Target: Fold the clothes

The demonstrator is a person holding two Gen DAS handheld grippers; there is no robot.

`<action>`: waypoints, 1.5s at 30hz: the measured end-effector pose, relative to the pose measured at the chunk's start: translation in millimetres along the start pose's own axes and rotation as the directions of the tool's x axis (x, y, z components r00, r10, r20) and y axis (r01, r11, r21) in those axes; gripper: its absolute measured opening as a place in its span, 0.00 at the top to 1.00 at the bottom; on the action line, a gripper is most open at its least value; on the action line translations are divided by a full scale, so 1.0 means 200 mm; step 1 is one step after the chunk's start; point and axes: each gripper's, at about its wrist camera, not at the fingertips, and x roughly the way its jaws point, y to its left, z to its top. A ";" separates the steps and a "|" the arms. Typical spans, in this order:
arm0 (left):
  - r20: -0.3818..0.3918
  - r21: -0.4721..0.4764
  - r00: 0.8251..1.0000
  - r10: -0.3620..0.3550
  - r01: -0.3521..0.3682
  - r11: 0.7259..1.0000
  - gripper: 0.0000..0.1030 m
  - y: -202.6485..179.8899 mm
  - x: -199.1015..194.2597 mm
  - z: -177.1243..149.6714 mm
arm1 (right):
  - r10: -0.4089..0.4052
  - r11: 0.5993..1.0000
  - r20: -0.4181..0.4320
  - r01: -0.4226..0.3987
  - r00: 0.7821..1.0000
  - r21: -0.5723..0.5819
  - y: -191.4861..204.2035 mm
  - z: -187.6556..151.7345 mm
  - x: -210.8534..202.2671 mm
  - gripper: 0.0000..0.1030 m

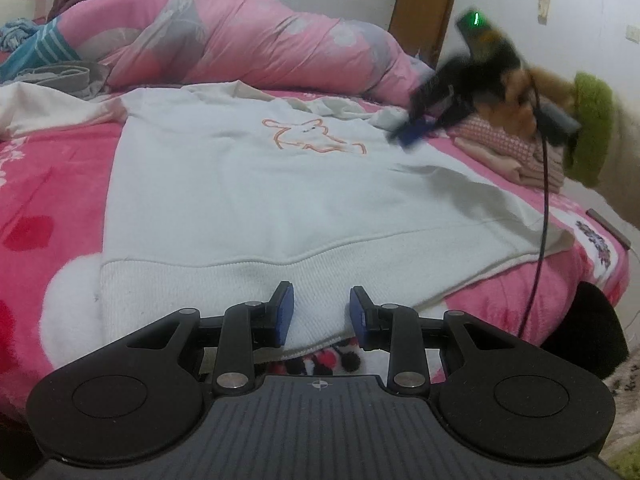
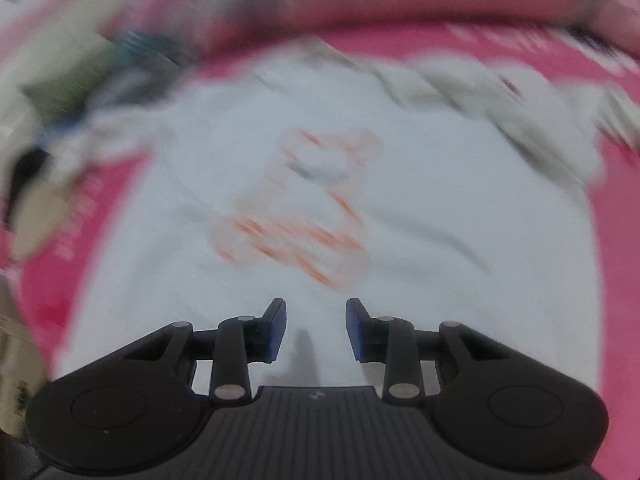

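Observation:
A pale blue-white sweatshirt (image 1: 248, 192) with an orange outline drawing (image 1: 312, 138) lies flat on the pink bed cover, its ribbed hem (image 1: 224, 280) toward me. My left gripper (image 1: 322, 316) is open, its blue pads on either side of the hem's edge. In the left wrist view my right gripper (image 1: 412, 134) hovers blurred above the sweatshirt's far right shoulder, held by a hand in a green cuff. The right wrist view is motion-blurred: my right gripper (image 2: 316, 330) is open above the sweatshirt (image 2: 440, 280), and the orange drawing (image 2: 296, 216) lies ahead of it.
A rolled pink quilt (image 1: 248, 40) runs along the far side of the bed. A stack of folded pink clothes (image 1: 508, 152) sits at the right. Other garments (image 1: 48, 56) lie heaped at the far left. The bed's edge drops off near right, with a black cable (image 1: 540, 248) hanging there.

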 end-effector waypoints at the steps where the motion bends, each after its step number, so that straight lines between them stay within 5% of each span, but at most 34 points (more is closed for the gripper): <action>1: -0.004 0.005 1.000 0.007 -0.007 1.000 0.70 -0.01 0.00 0.00 | -0.025 1.000 -0.013 0.025 1.000 0.011 -0.07 -0.02 0.00 0.68; 4: -0.018 0.019 1.000 0.025 -0.025 1.000 0.70 -0.02 0.00 0.01 | -0.033 0.992 0.064 0.025 0.997 0.126 -0.25 0.04 0.03 0.77; 8: -0.038 0.035 0.999 0.036 -0.035 0.999 0.69 -0.03 0.00 0.02 | -0.113 0.975 0.174 0.076 0.978 0.207 -0.34 0.09 -0.12 0.74; 11: -0.050 0.041 0.998 0.032 -0.030 0.999 0.69 -0.02 0.01 0.03 | 0.029 0.993 0.168 -0.048 0.985 0.109 -0.35 -0.07 -0.33 0.68; 14: -0.065 0.049 0.997 0.029 -0.026 0.998 0.69 -0.02 0.01 0.04 | 0.166 0.986 0.034 -0.167 0.985 0.016 -0.36 -0.25 -0.39 0.62; 18: -0.082 0.062 0.996 0.037 -0.032 0.998 0.69 -0.03 0.02 0.06 | 0.029 1.000 0.005 -0.029 1.000 0.011 -0.46 -0.29 -0.21 0.70; 22: -0.094 0.063 0.995 0.042 -0.036 0.997 0.69 -0.03 0.02 0.06 | -0.146 0.967 0.155 0.108 0.977 0.230 -0.63 -0.19 -0.30 0.68; 27: -0.105 0.073 0.994 0.042 -0.035 0.997 0.68 -0.03 0.03 0.07 | 0.085 0.996 0.102 -0.086 0.991 0.009 -0.50 -0.36 -0.46 0.62; 29: -0.110 0.075 0.993 0.042 -0.034 0.997 0.68 -0.03 0.03 0.07 | 0.050 0.998 0.065 -0.047 0.997 -0.042 -0.48 -0.42 -0.40 0.61; 30: -0.111 0.074 0.993 0.041 -0.033 0.997 0.68 -0.03 0.03 0.07 | -0.032 0.999 0.055 0.034 0.998 -0.033 -0.51 -0.44 -0.36 0.63; 32: -0.115 0.073 0.992 0.042 -0.034 0.997 0.68 -0.03 0.03 0.08 | -0.135 0.984 0.104 0.121 0.985 0.129 -0.65 -0.44 -0.38 0.72; 34: -0.120 0.075 0.991 0.051 -0.042 0.996 0.68 -0.04 0.02 0.08 | -0.192 0.957 0.166 0.147 0.967 0.250 -0.73 -0.45 -0.45 0.69; 36: -0.123 0.082 0.990 0.063 -0.053 0.995 0.68 -0.05 0.01 0.08 | -0.167 0.969 0.252 0.111 0.953 0.222 -0.67 -0.50 -0.57 0.69; 40: -0.114 0.092 0.990 0.081 -0.070 0.993 0.66 -0.07 0.00 0.07 | 0.094 0.994 0.262 -0.104 0.961 0.023 -0.44 -0.69 -0.64 0.68; 45: -0.111 0.076 0.991 0.074 -0.066 0.995 0.65 -0.06 -0.02 0.05 | 0.034 0.997 0.222 -0.047 0.974 0.056 -0.48 -1.06 -0.64 0.71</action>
